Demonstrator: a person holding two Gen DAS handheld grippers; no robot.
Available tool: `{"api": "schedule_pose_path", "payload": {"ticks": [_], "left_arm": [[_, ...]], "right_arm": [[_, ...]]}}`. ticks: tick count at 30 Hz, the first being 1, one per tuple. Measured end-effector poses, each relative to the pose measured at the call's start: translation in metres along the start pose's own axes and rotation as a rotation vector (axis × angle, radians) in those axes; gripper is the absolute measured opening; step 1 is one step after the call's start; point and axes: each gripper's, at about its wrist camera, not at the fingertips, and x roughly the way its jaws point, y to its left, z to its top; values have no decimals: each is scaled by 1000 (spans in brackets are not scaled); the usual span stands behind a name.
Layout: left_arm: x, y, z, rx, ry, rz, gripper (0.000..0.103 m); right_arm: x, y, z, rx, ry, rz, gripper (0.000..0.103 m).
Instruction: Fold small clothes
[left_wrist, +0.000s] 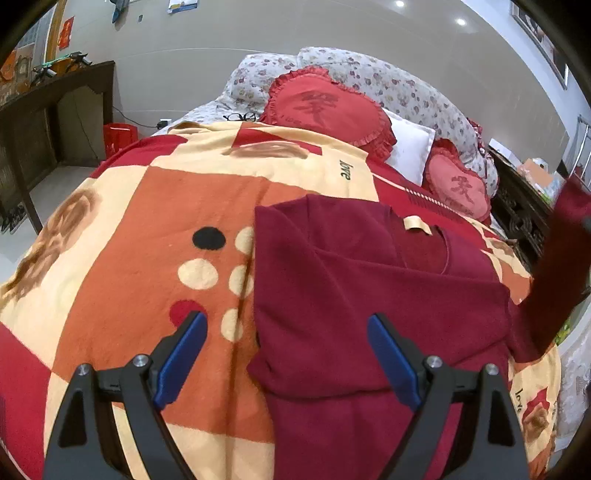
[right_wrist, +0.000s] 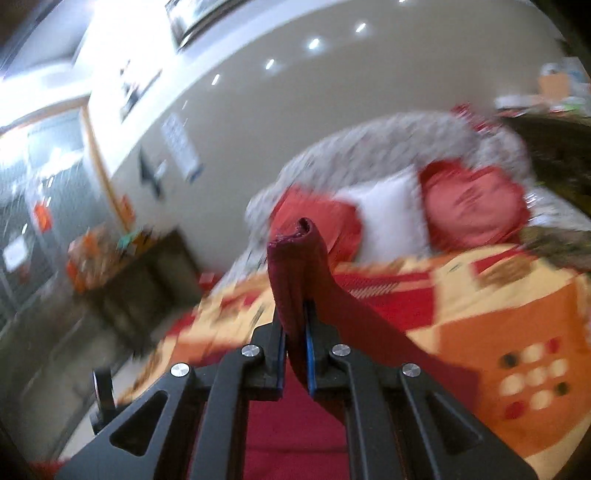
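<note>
A dark red knitted top (left_wrist: 354, 295) lies on the patterned bedspread (left_wrist: 147, 229), its left part folded inward and a cream label (left_wrist: 417, 225) at the neck. My left gripper (left_wrist: 288, 343) hangs open just above the garment's near left edge, nothing between its blue pads. At the right edge of the left wrist view a dark red sleeve (left_wrist: 557, 266) is lifted off the bed. In the right wrist view, which is blurred, my right gripper (right_wrist: 294, 314) is shut on that sleeve (right_wrist: 295, 269). The cuff sticks up past the fingertips, and the fabric trails down to the right.
Two red heart cushions (left_wrist: 325, 107), a white pillow (left_wrist: 410, 144) and floral bedding (left_wrist: 388, 81) fill the head of the bed. Glasses (left_wrist: 240, 117) lie near the cushions. A dark wooden desk (left_wrist: 48, 110) stands left of the bed, dark carved furniture (left_wrist: 517, 206) on the right.
</note>
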Motion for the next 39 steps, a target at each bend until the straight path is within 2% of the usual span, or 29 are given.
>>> {"api": "schedule_pose_path", "payload": {"ticks": [3, 7, 8, 9, 10, 13, 14, 16, 19, 25, 26, 27, 28, 30, 31, 33, 36, 37, 39], "left_arm": [[0, 3, -1, -7, 2, -1, 91], [4, 4, -3, -23, 18, -16, 91], [5, 3, -4, -21, 26, -21, 91], [6, 1, -4, -17, 29, -26, 91], [7, -2, -5, -10, 31, -39, 91], [6, -15, -5, 26, 19, -86, 91], [6, -22, -4, 46, 13, -104, 91], [11, -36, -4, 71, 18, -130, 93], [29, -60, -4, 71, 70, -196, 94], [72, -89, -11, 58, 164, -181, 92], [77, -95, -12, 60, 168, -186, 90], [80, -100, -13, 64, 174, -195, 74], [86, -109, -13, 75, 199, -215, 47], [96, -120, -15, 108, 238, -197, 20], [96, -124, -13, 123, 234, -189, 15], [88, -124, -3, 128, 226, -239, 11], [55, -111, 22, 104, 147, -296, 10], [37, -100, 34, 103, 97, -306, 10], [15, -79, 45, 121, 26, -248, 10]], "right_arm": [[59, 25, -45, -45, 125, 43, 34], [128, 37, -103, -75, 292, 8, 34], [146, 36, -119, -81, 357, -17, 36], [158, 32, -131, -73, 415, -26, 43], [162, 29, -137, -63, 436, -23, 46], [143, 23, -137, -42, 412, 19, 72], [131, 22, -133, -41, 391, 26, 75], [104, 15, -124, -31, 339, 23, 77], [65, -8, -112, 18, 285, -37, 77], [1, -58, -106, 147, 228, -137, 77], [-6, -63, -106, 161, 221, -151, 77], [-10, -67, -106, 170, 215, -170, 77], [-15, -69, -102, 176, 212, -183, 77], [-21, -80, -101, 203, 198, -210, 77], [-25, -86, -100, 220, 189, -218, 77], [-30, -95, -98, 256, 162, -240, 77], [-35, -102, -93, 278, 125, -263, 77], [-34, -103, -91, 282, 121, -269, 77], [-27, -105, -88, 286, 122, -281, 77]]}}
